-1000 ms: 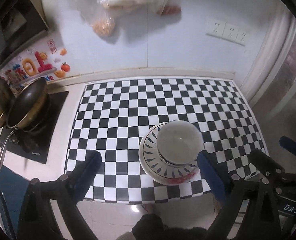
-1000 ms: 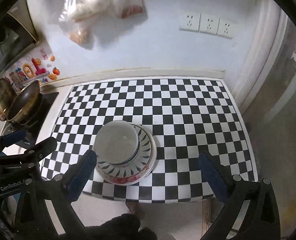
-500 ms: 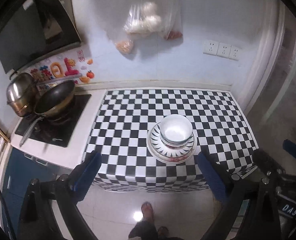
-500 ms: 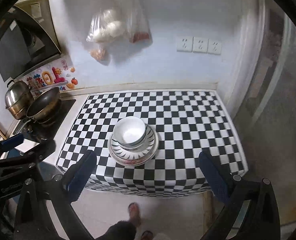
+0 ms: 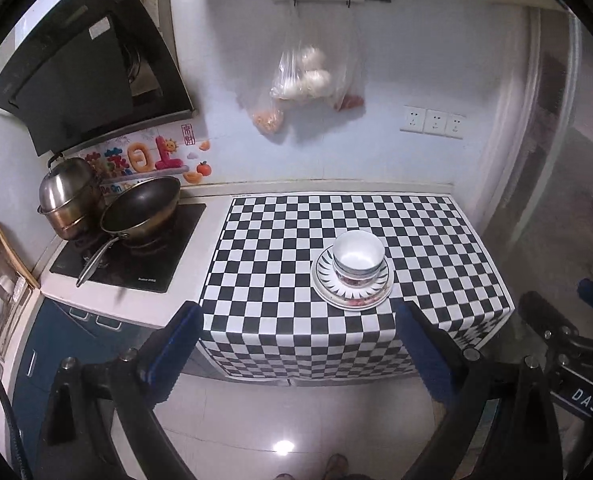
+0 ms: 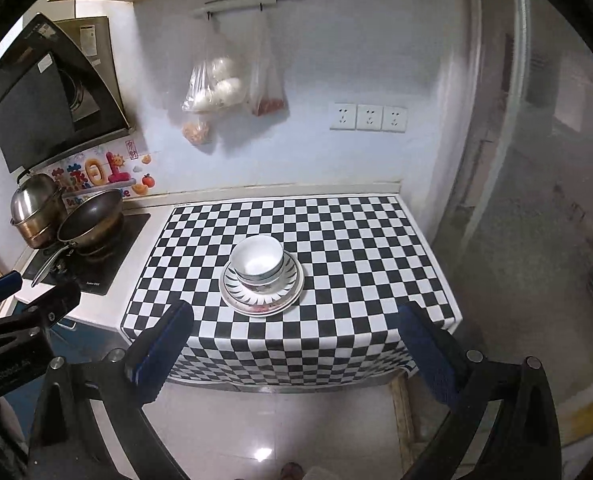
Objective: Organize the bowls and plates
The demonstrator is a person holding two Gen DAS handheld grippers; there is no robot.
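A white bowl [image 5: 358, 254] is nested in stacked bowls on stacked patterned plates [image 5: 326, 286] on the checkered counter [image 5: 280, 240]. The same stack shows in the right wrist view, bowl [image 6: 258, 260] on plates [image 6: 232, 292]. My left gripper [image 5: 300, 340] is open and empty, held back off the counter's front edge over the floor. My right gripper [image 6: 296, 340] is open and empty, also well back from the counter. Each gripper shows at the edge of the other's view.
A cooktop [image 5: 136, 256] with a wok [image 5: 140, 208] and a steel pot [image 5: 70, 196] stands left of the checkered cloth. Bags [image 5: 308, 76] hang on the wall above. A range hood [image 5: 84, 76] is upper left. Tiled floor [image 5: 288, 420] lies below.
Both grippers have pulled up and back from just above the stack to well off the counter's front edge. The stack has stayed in place.
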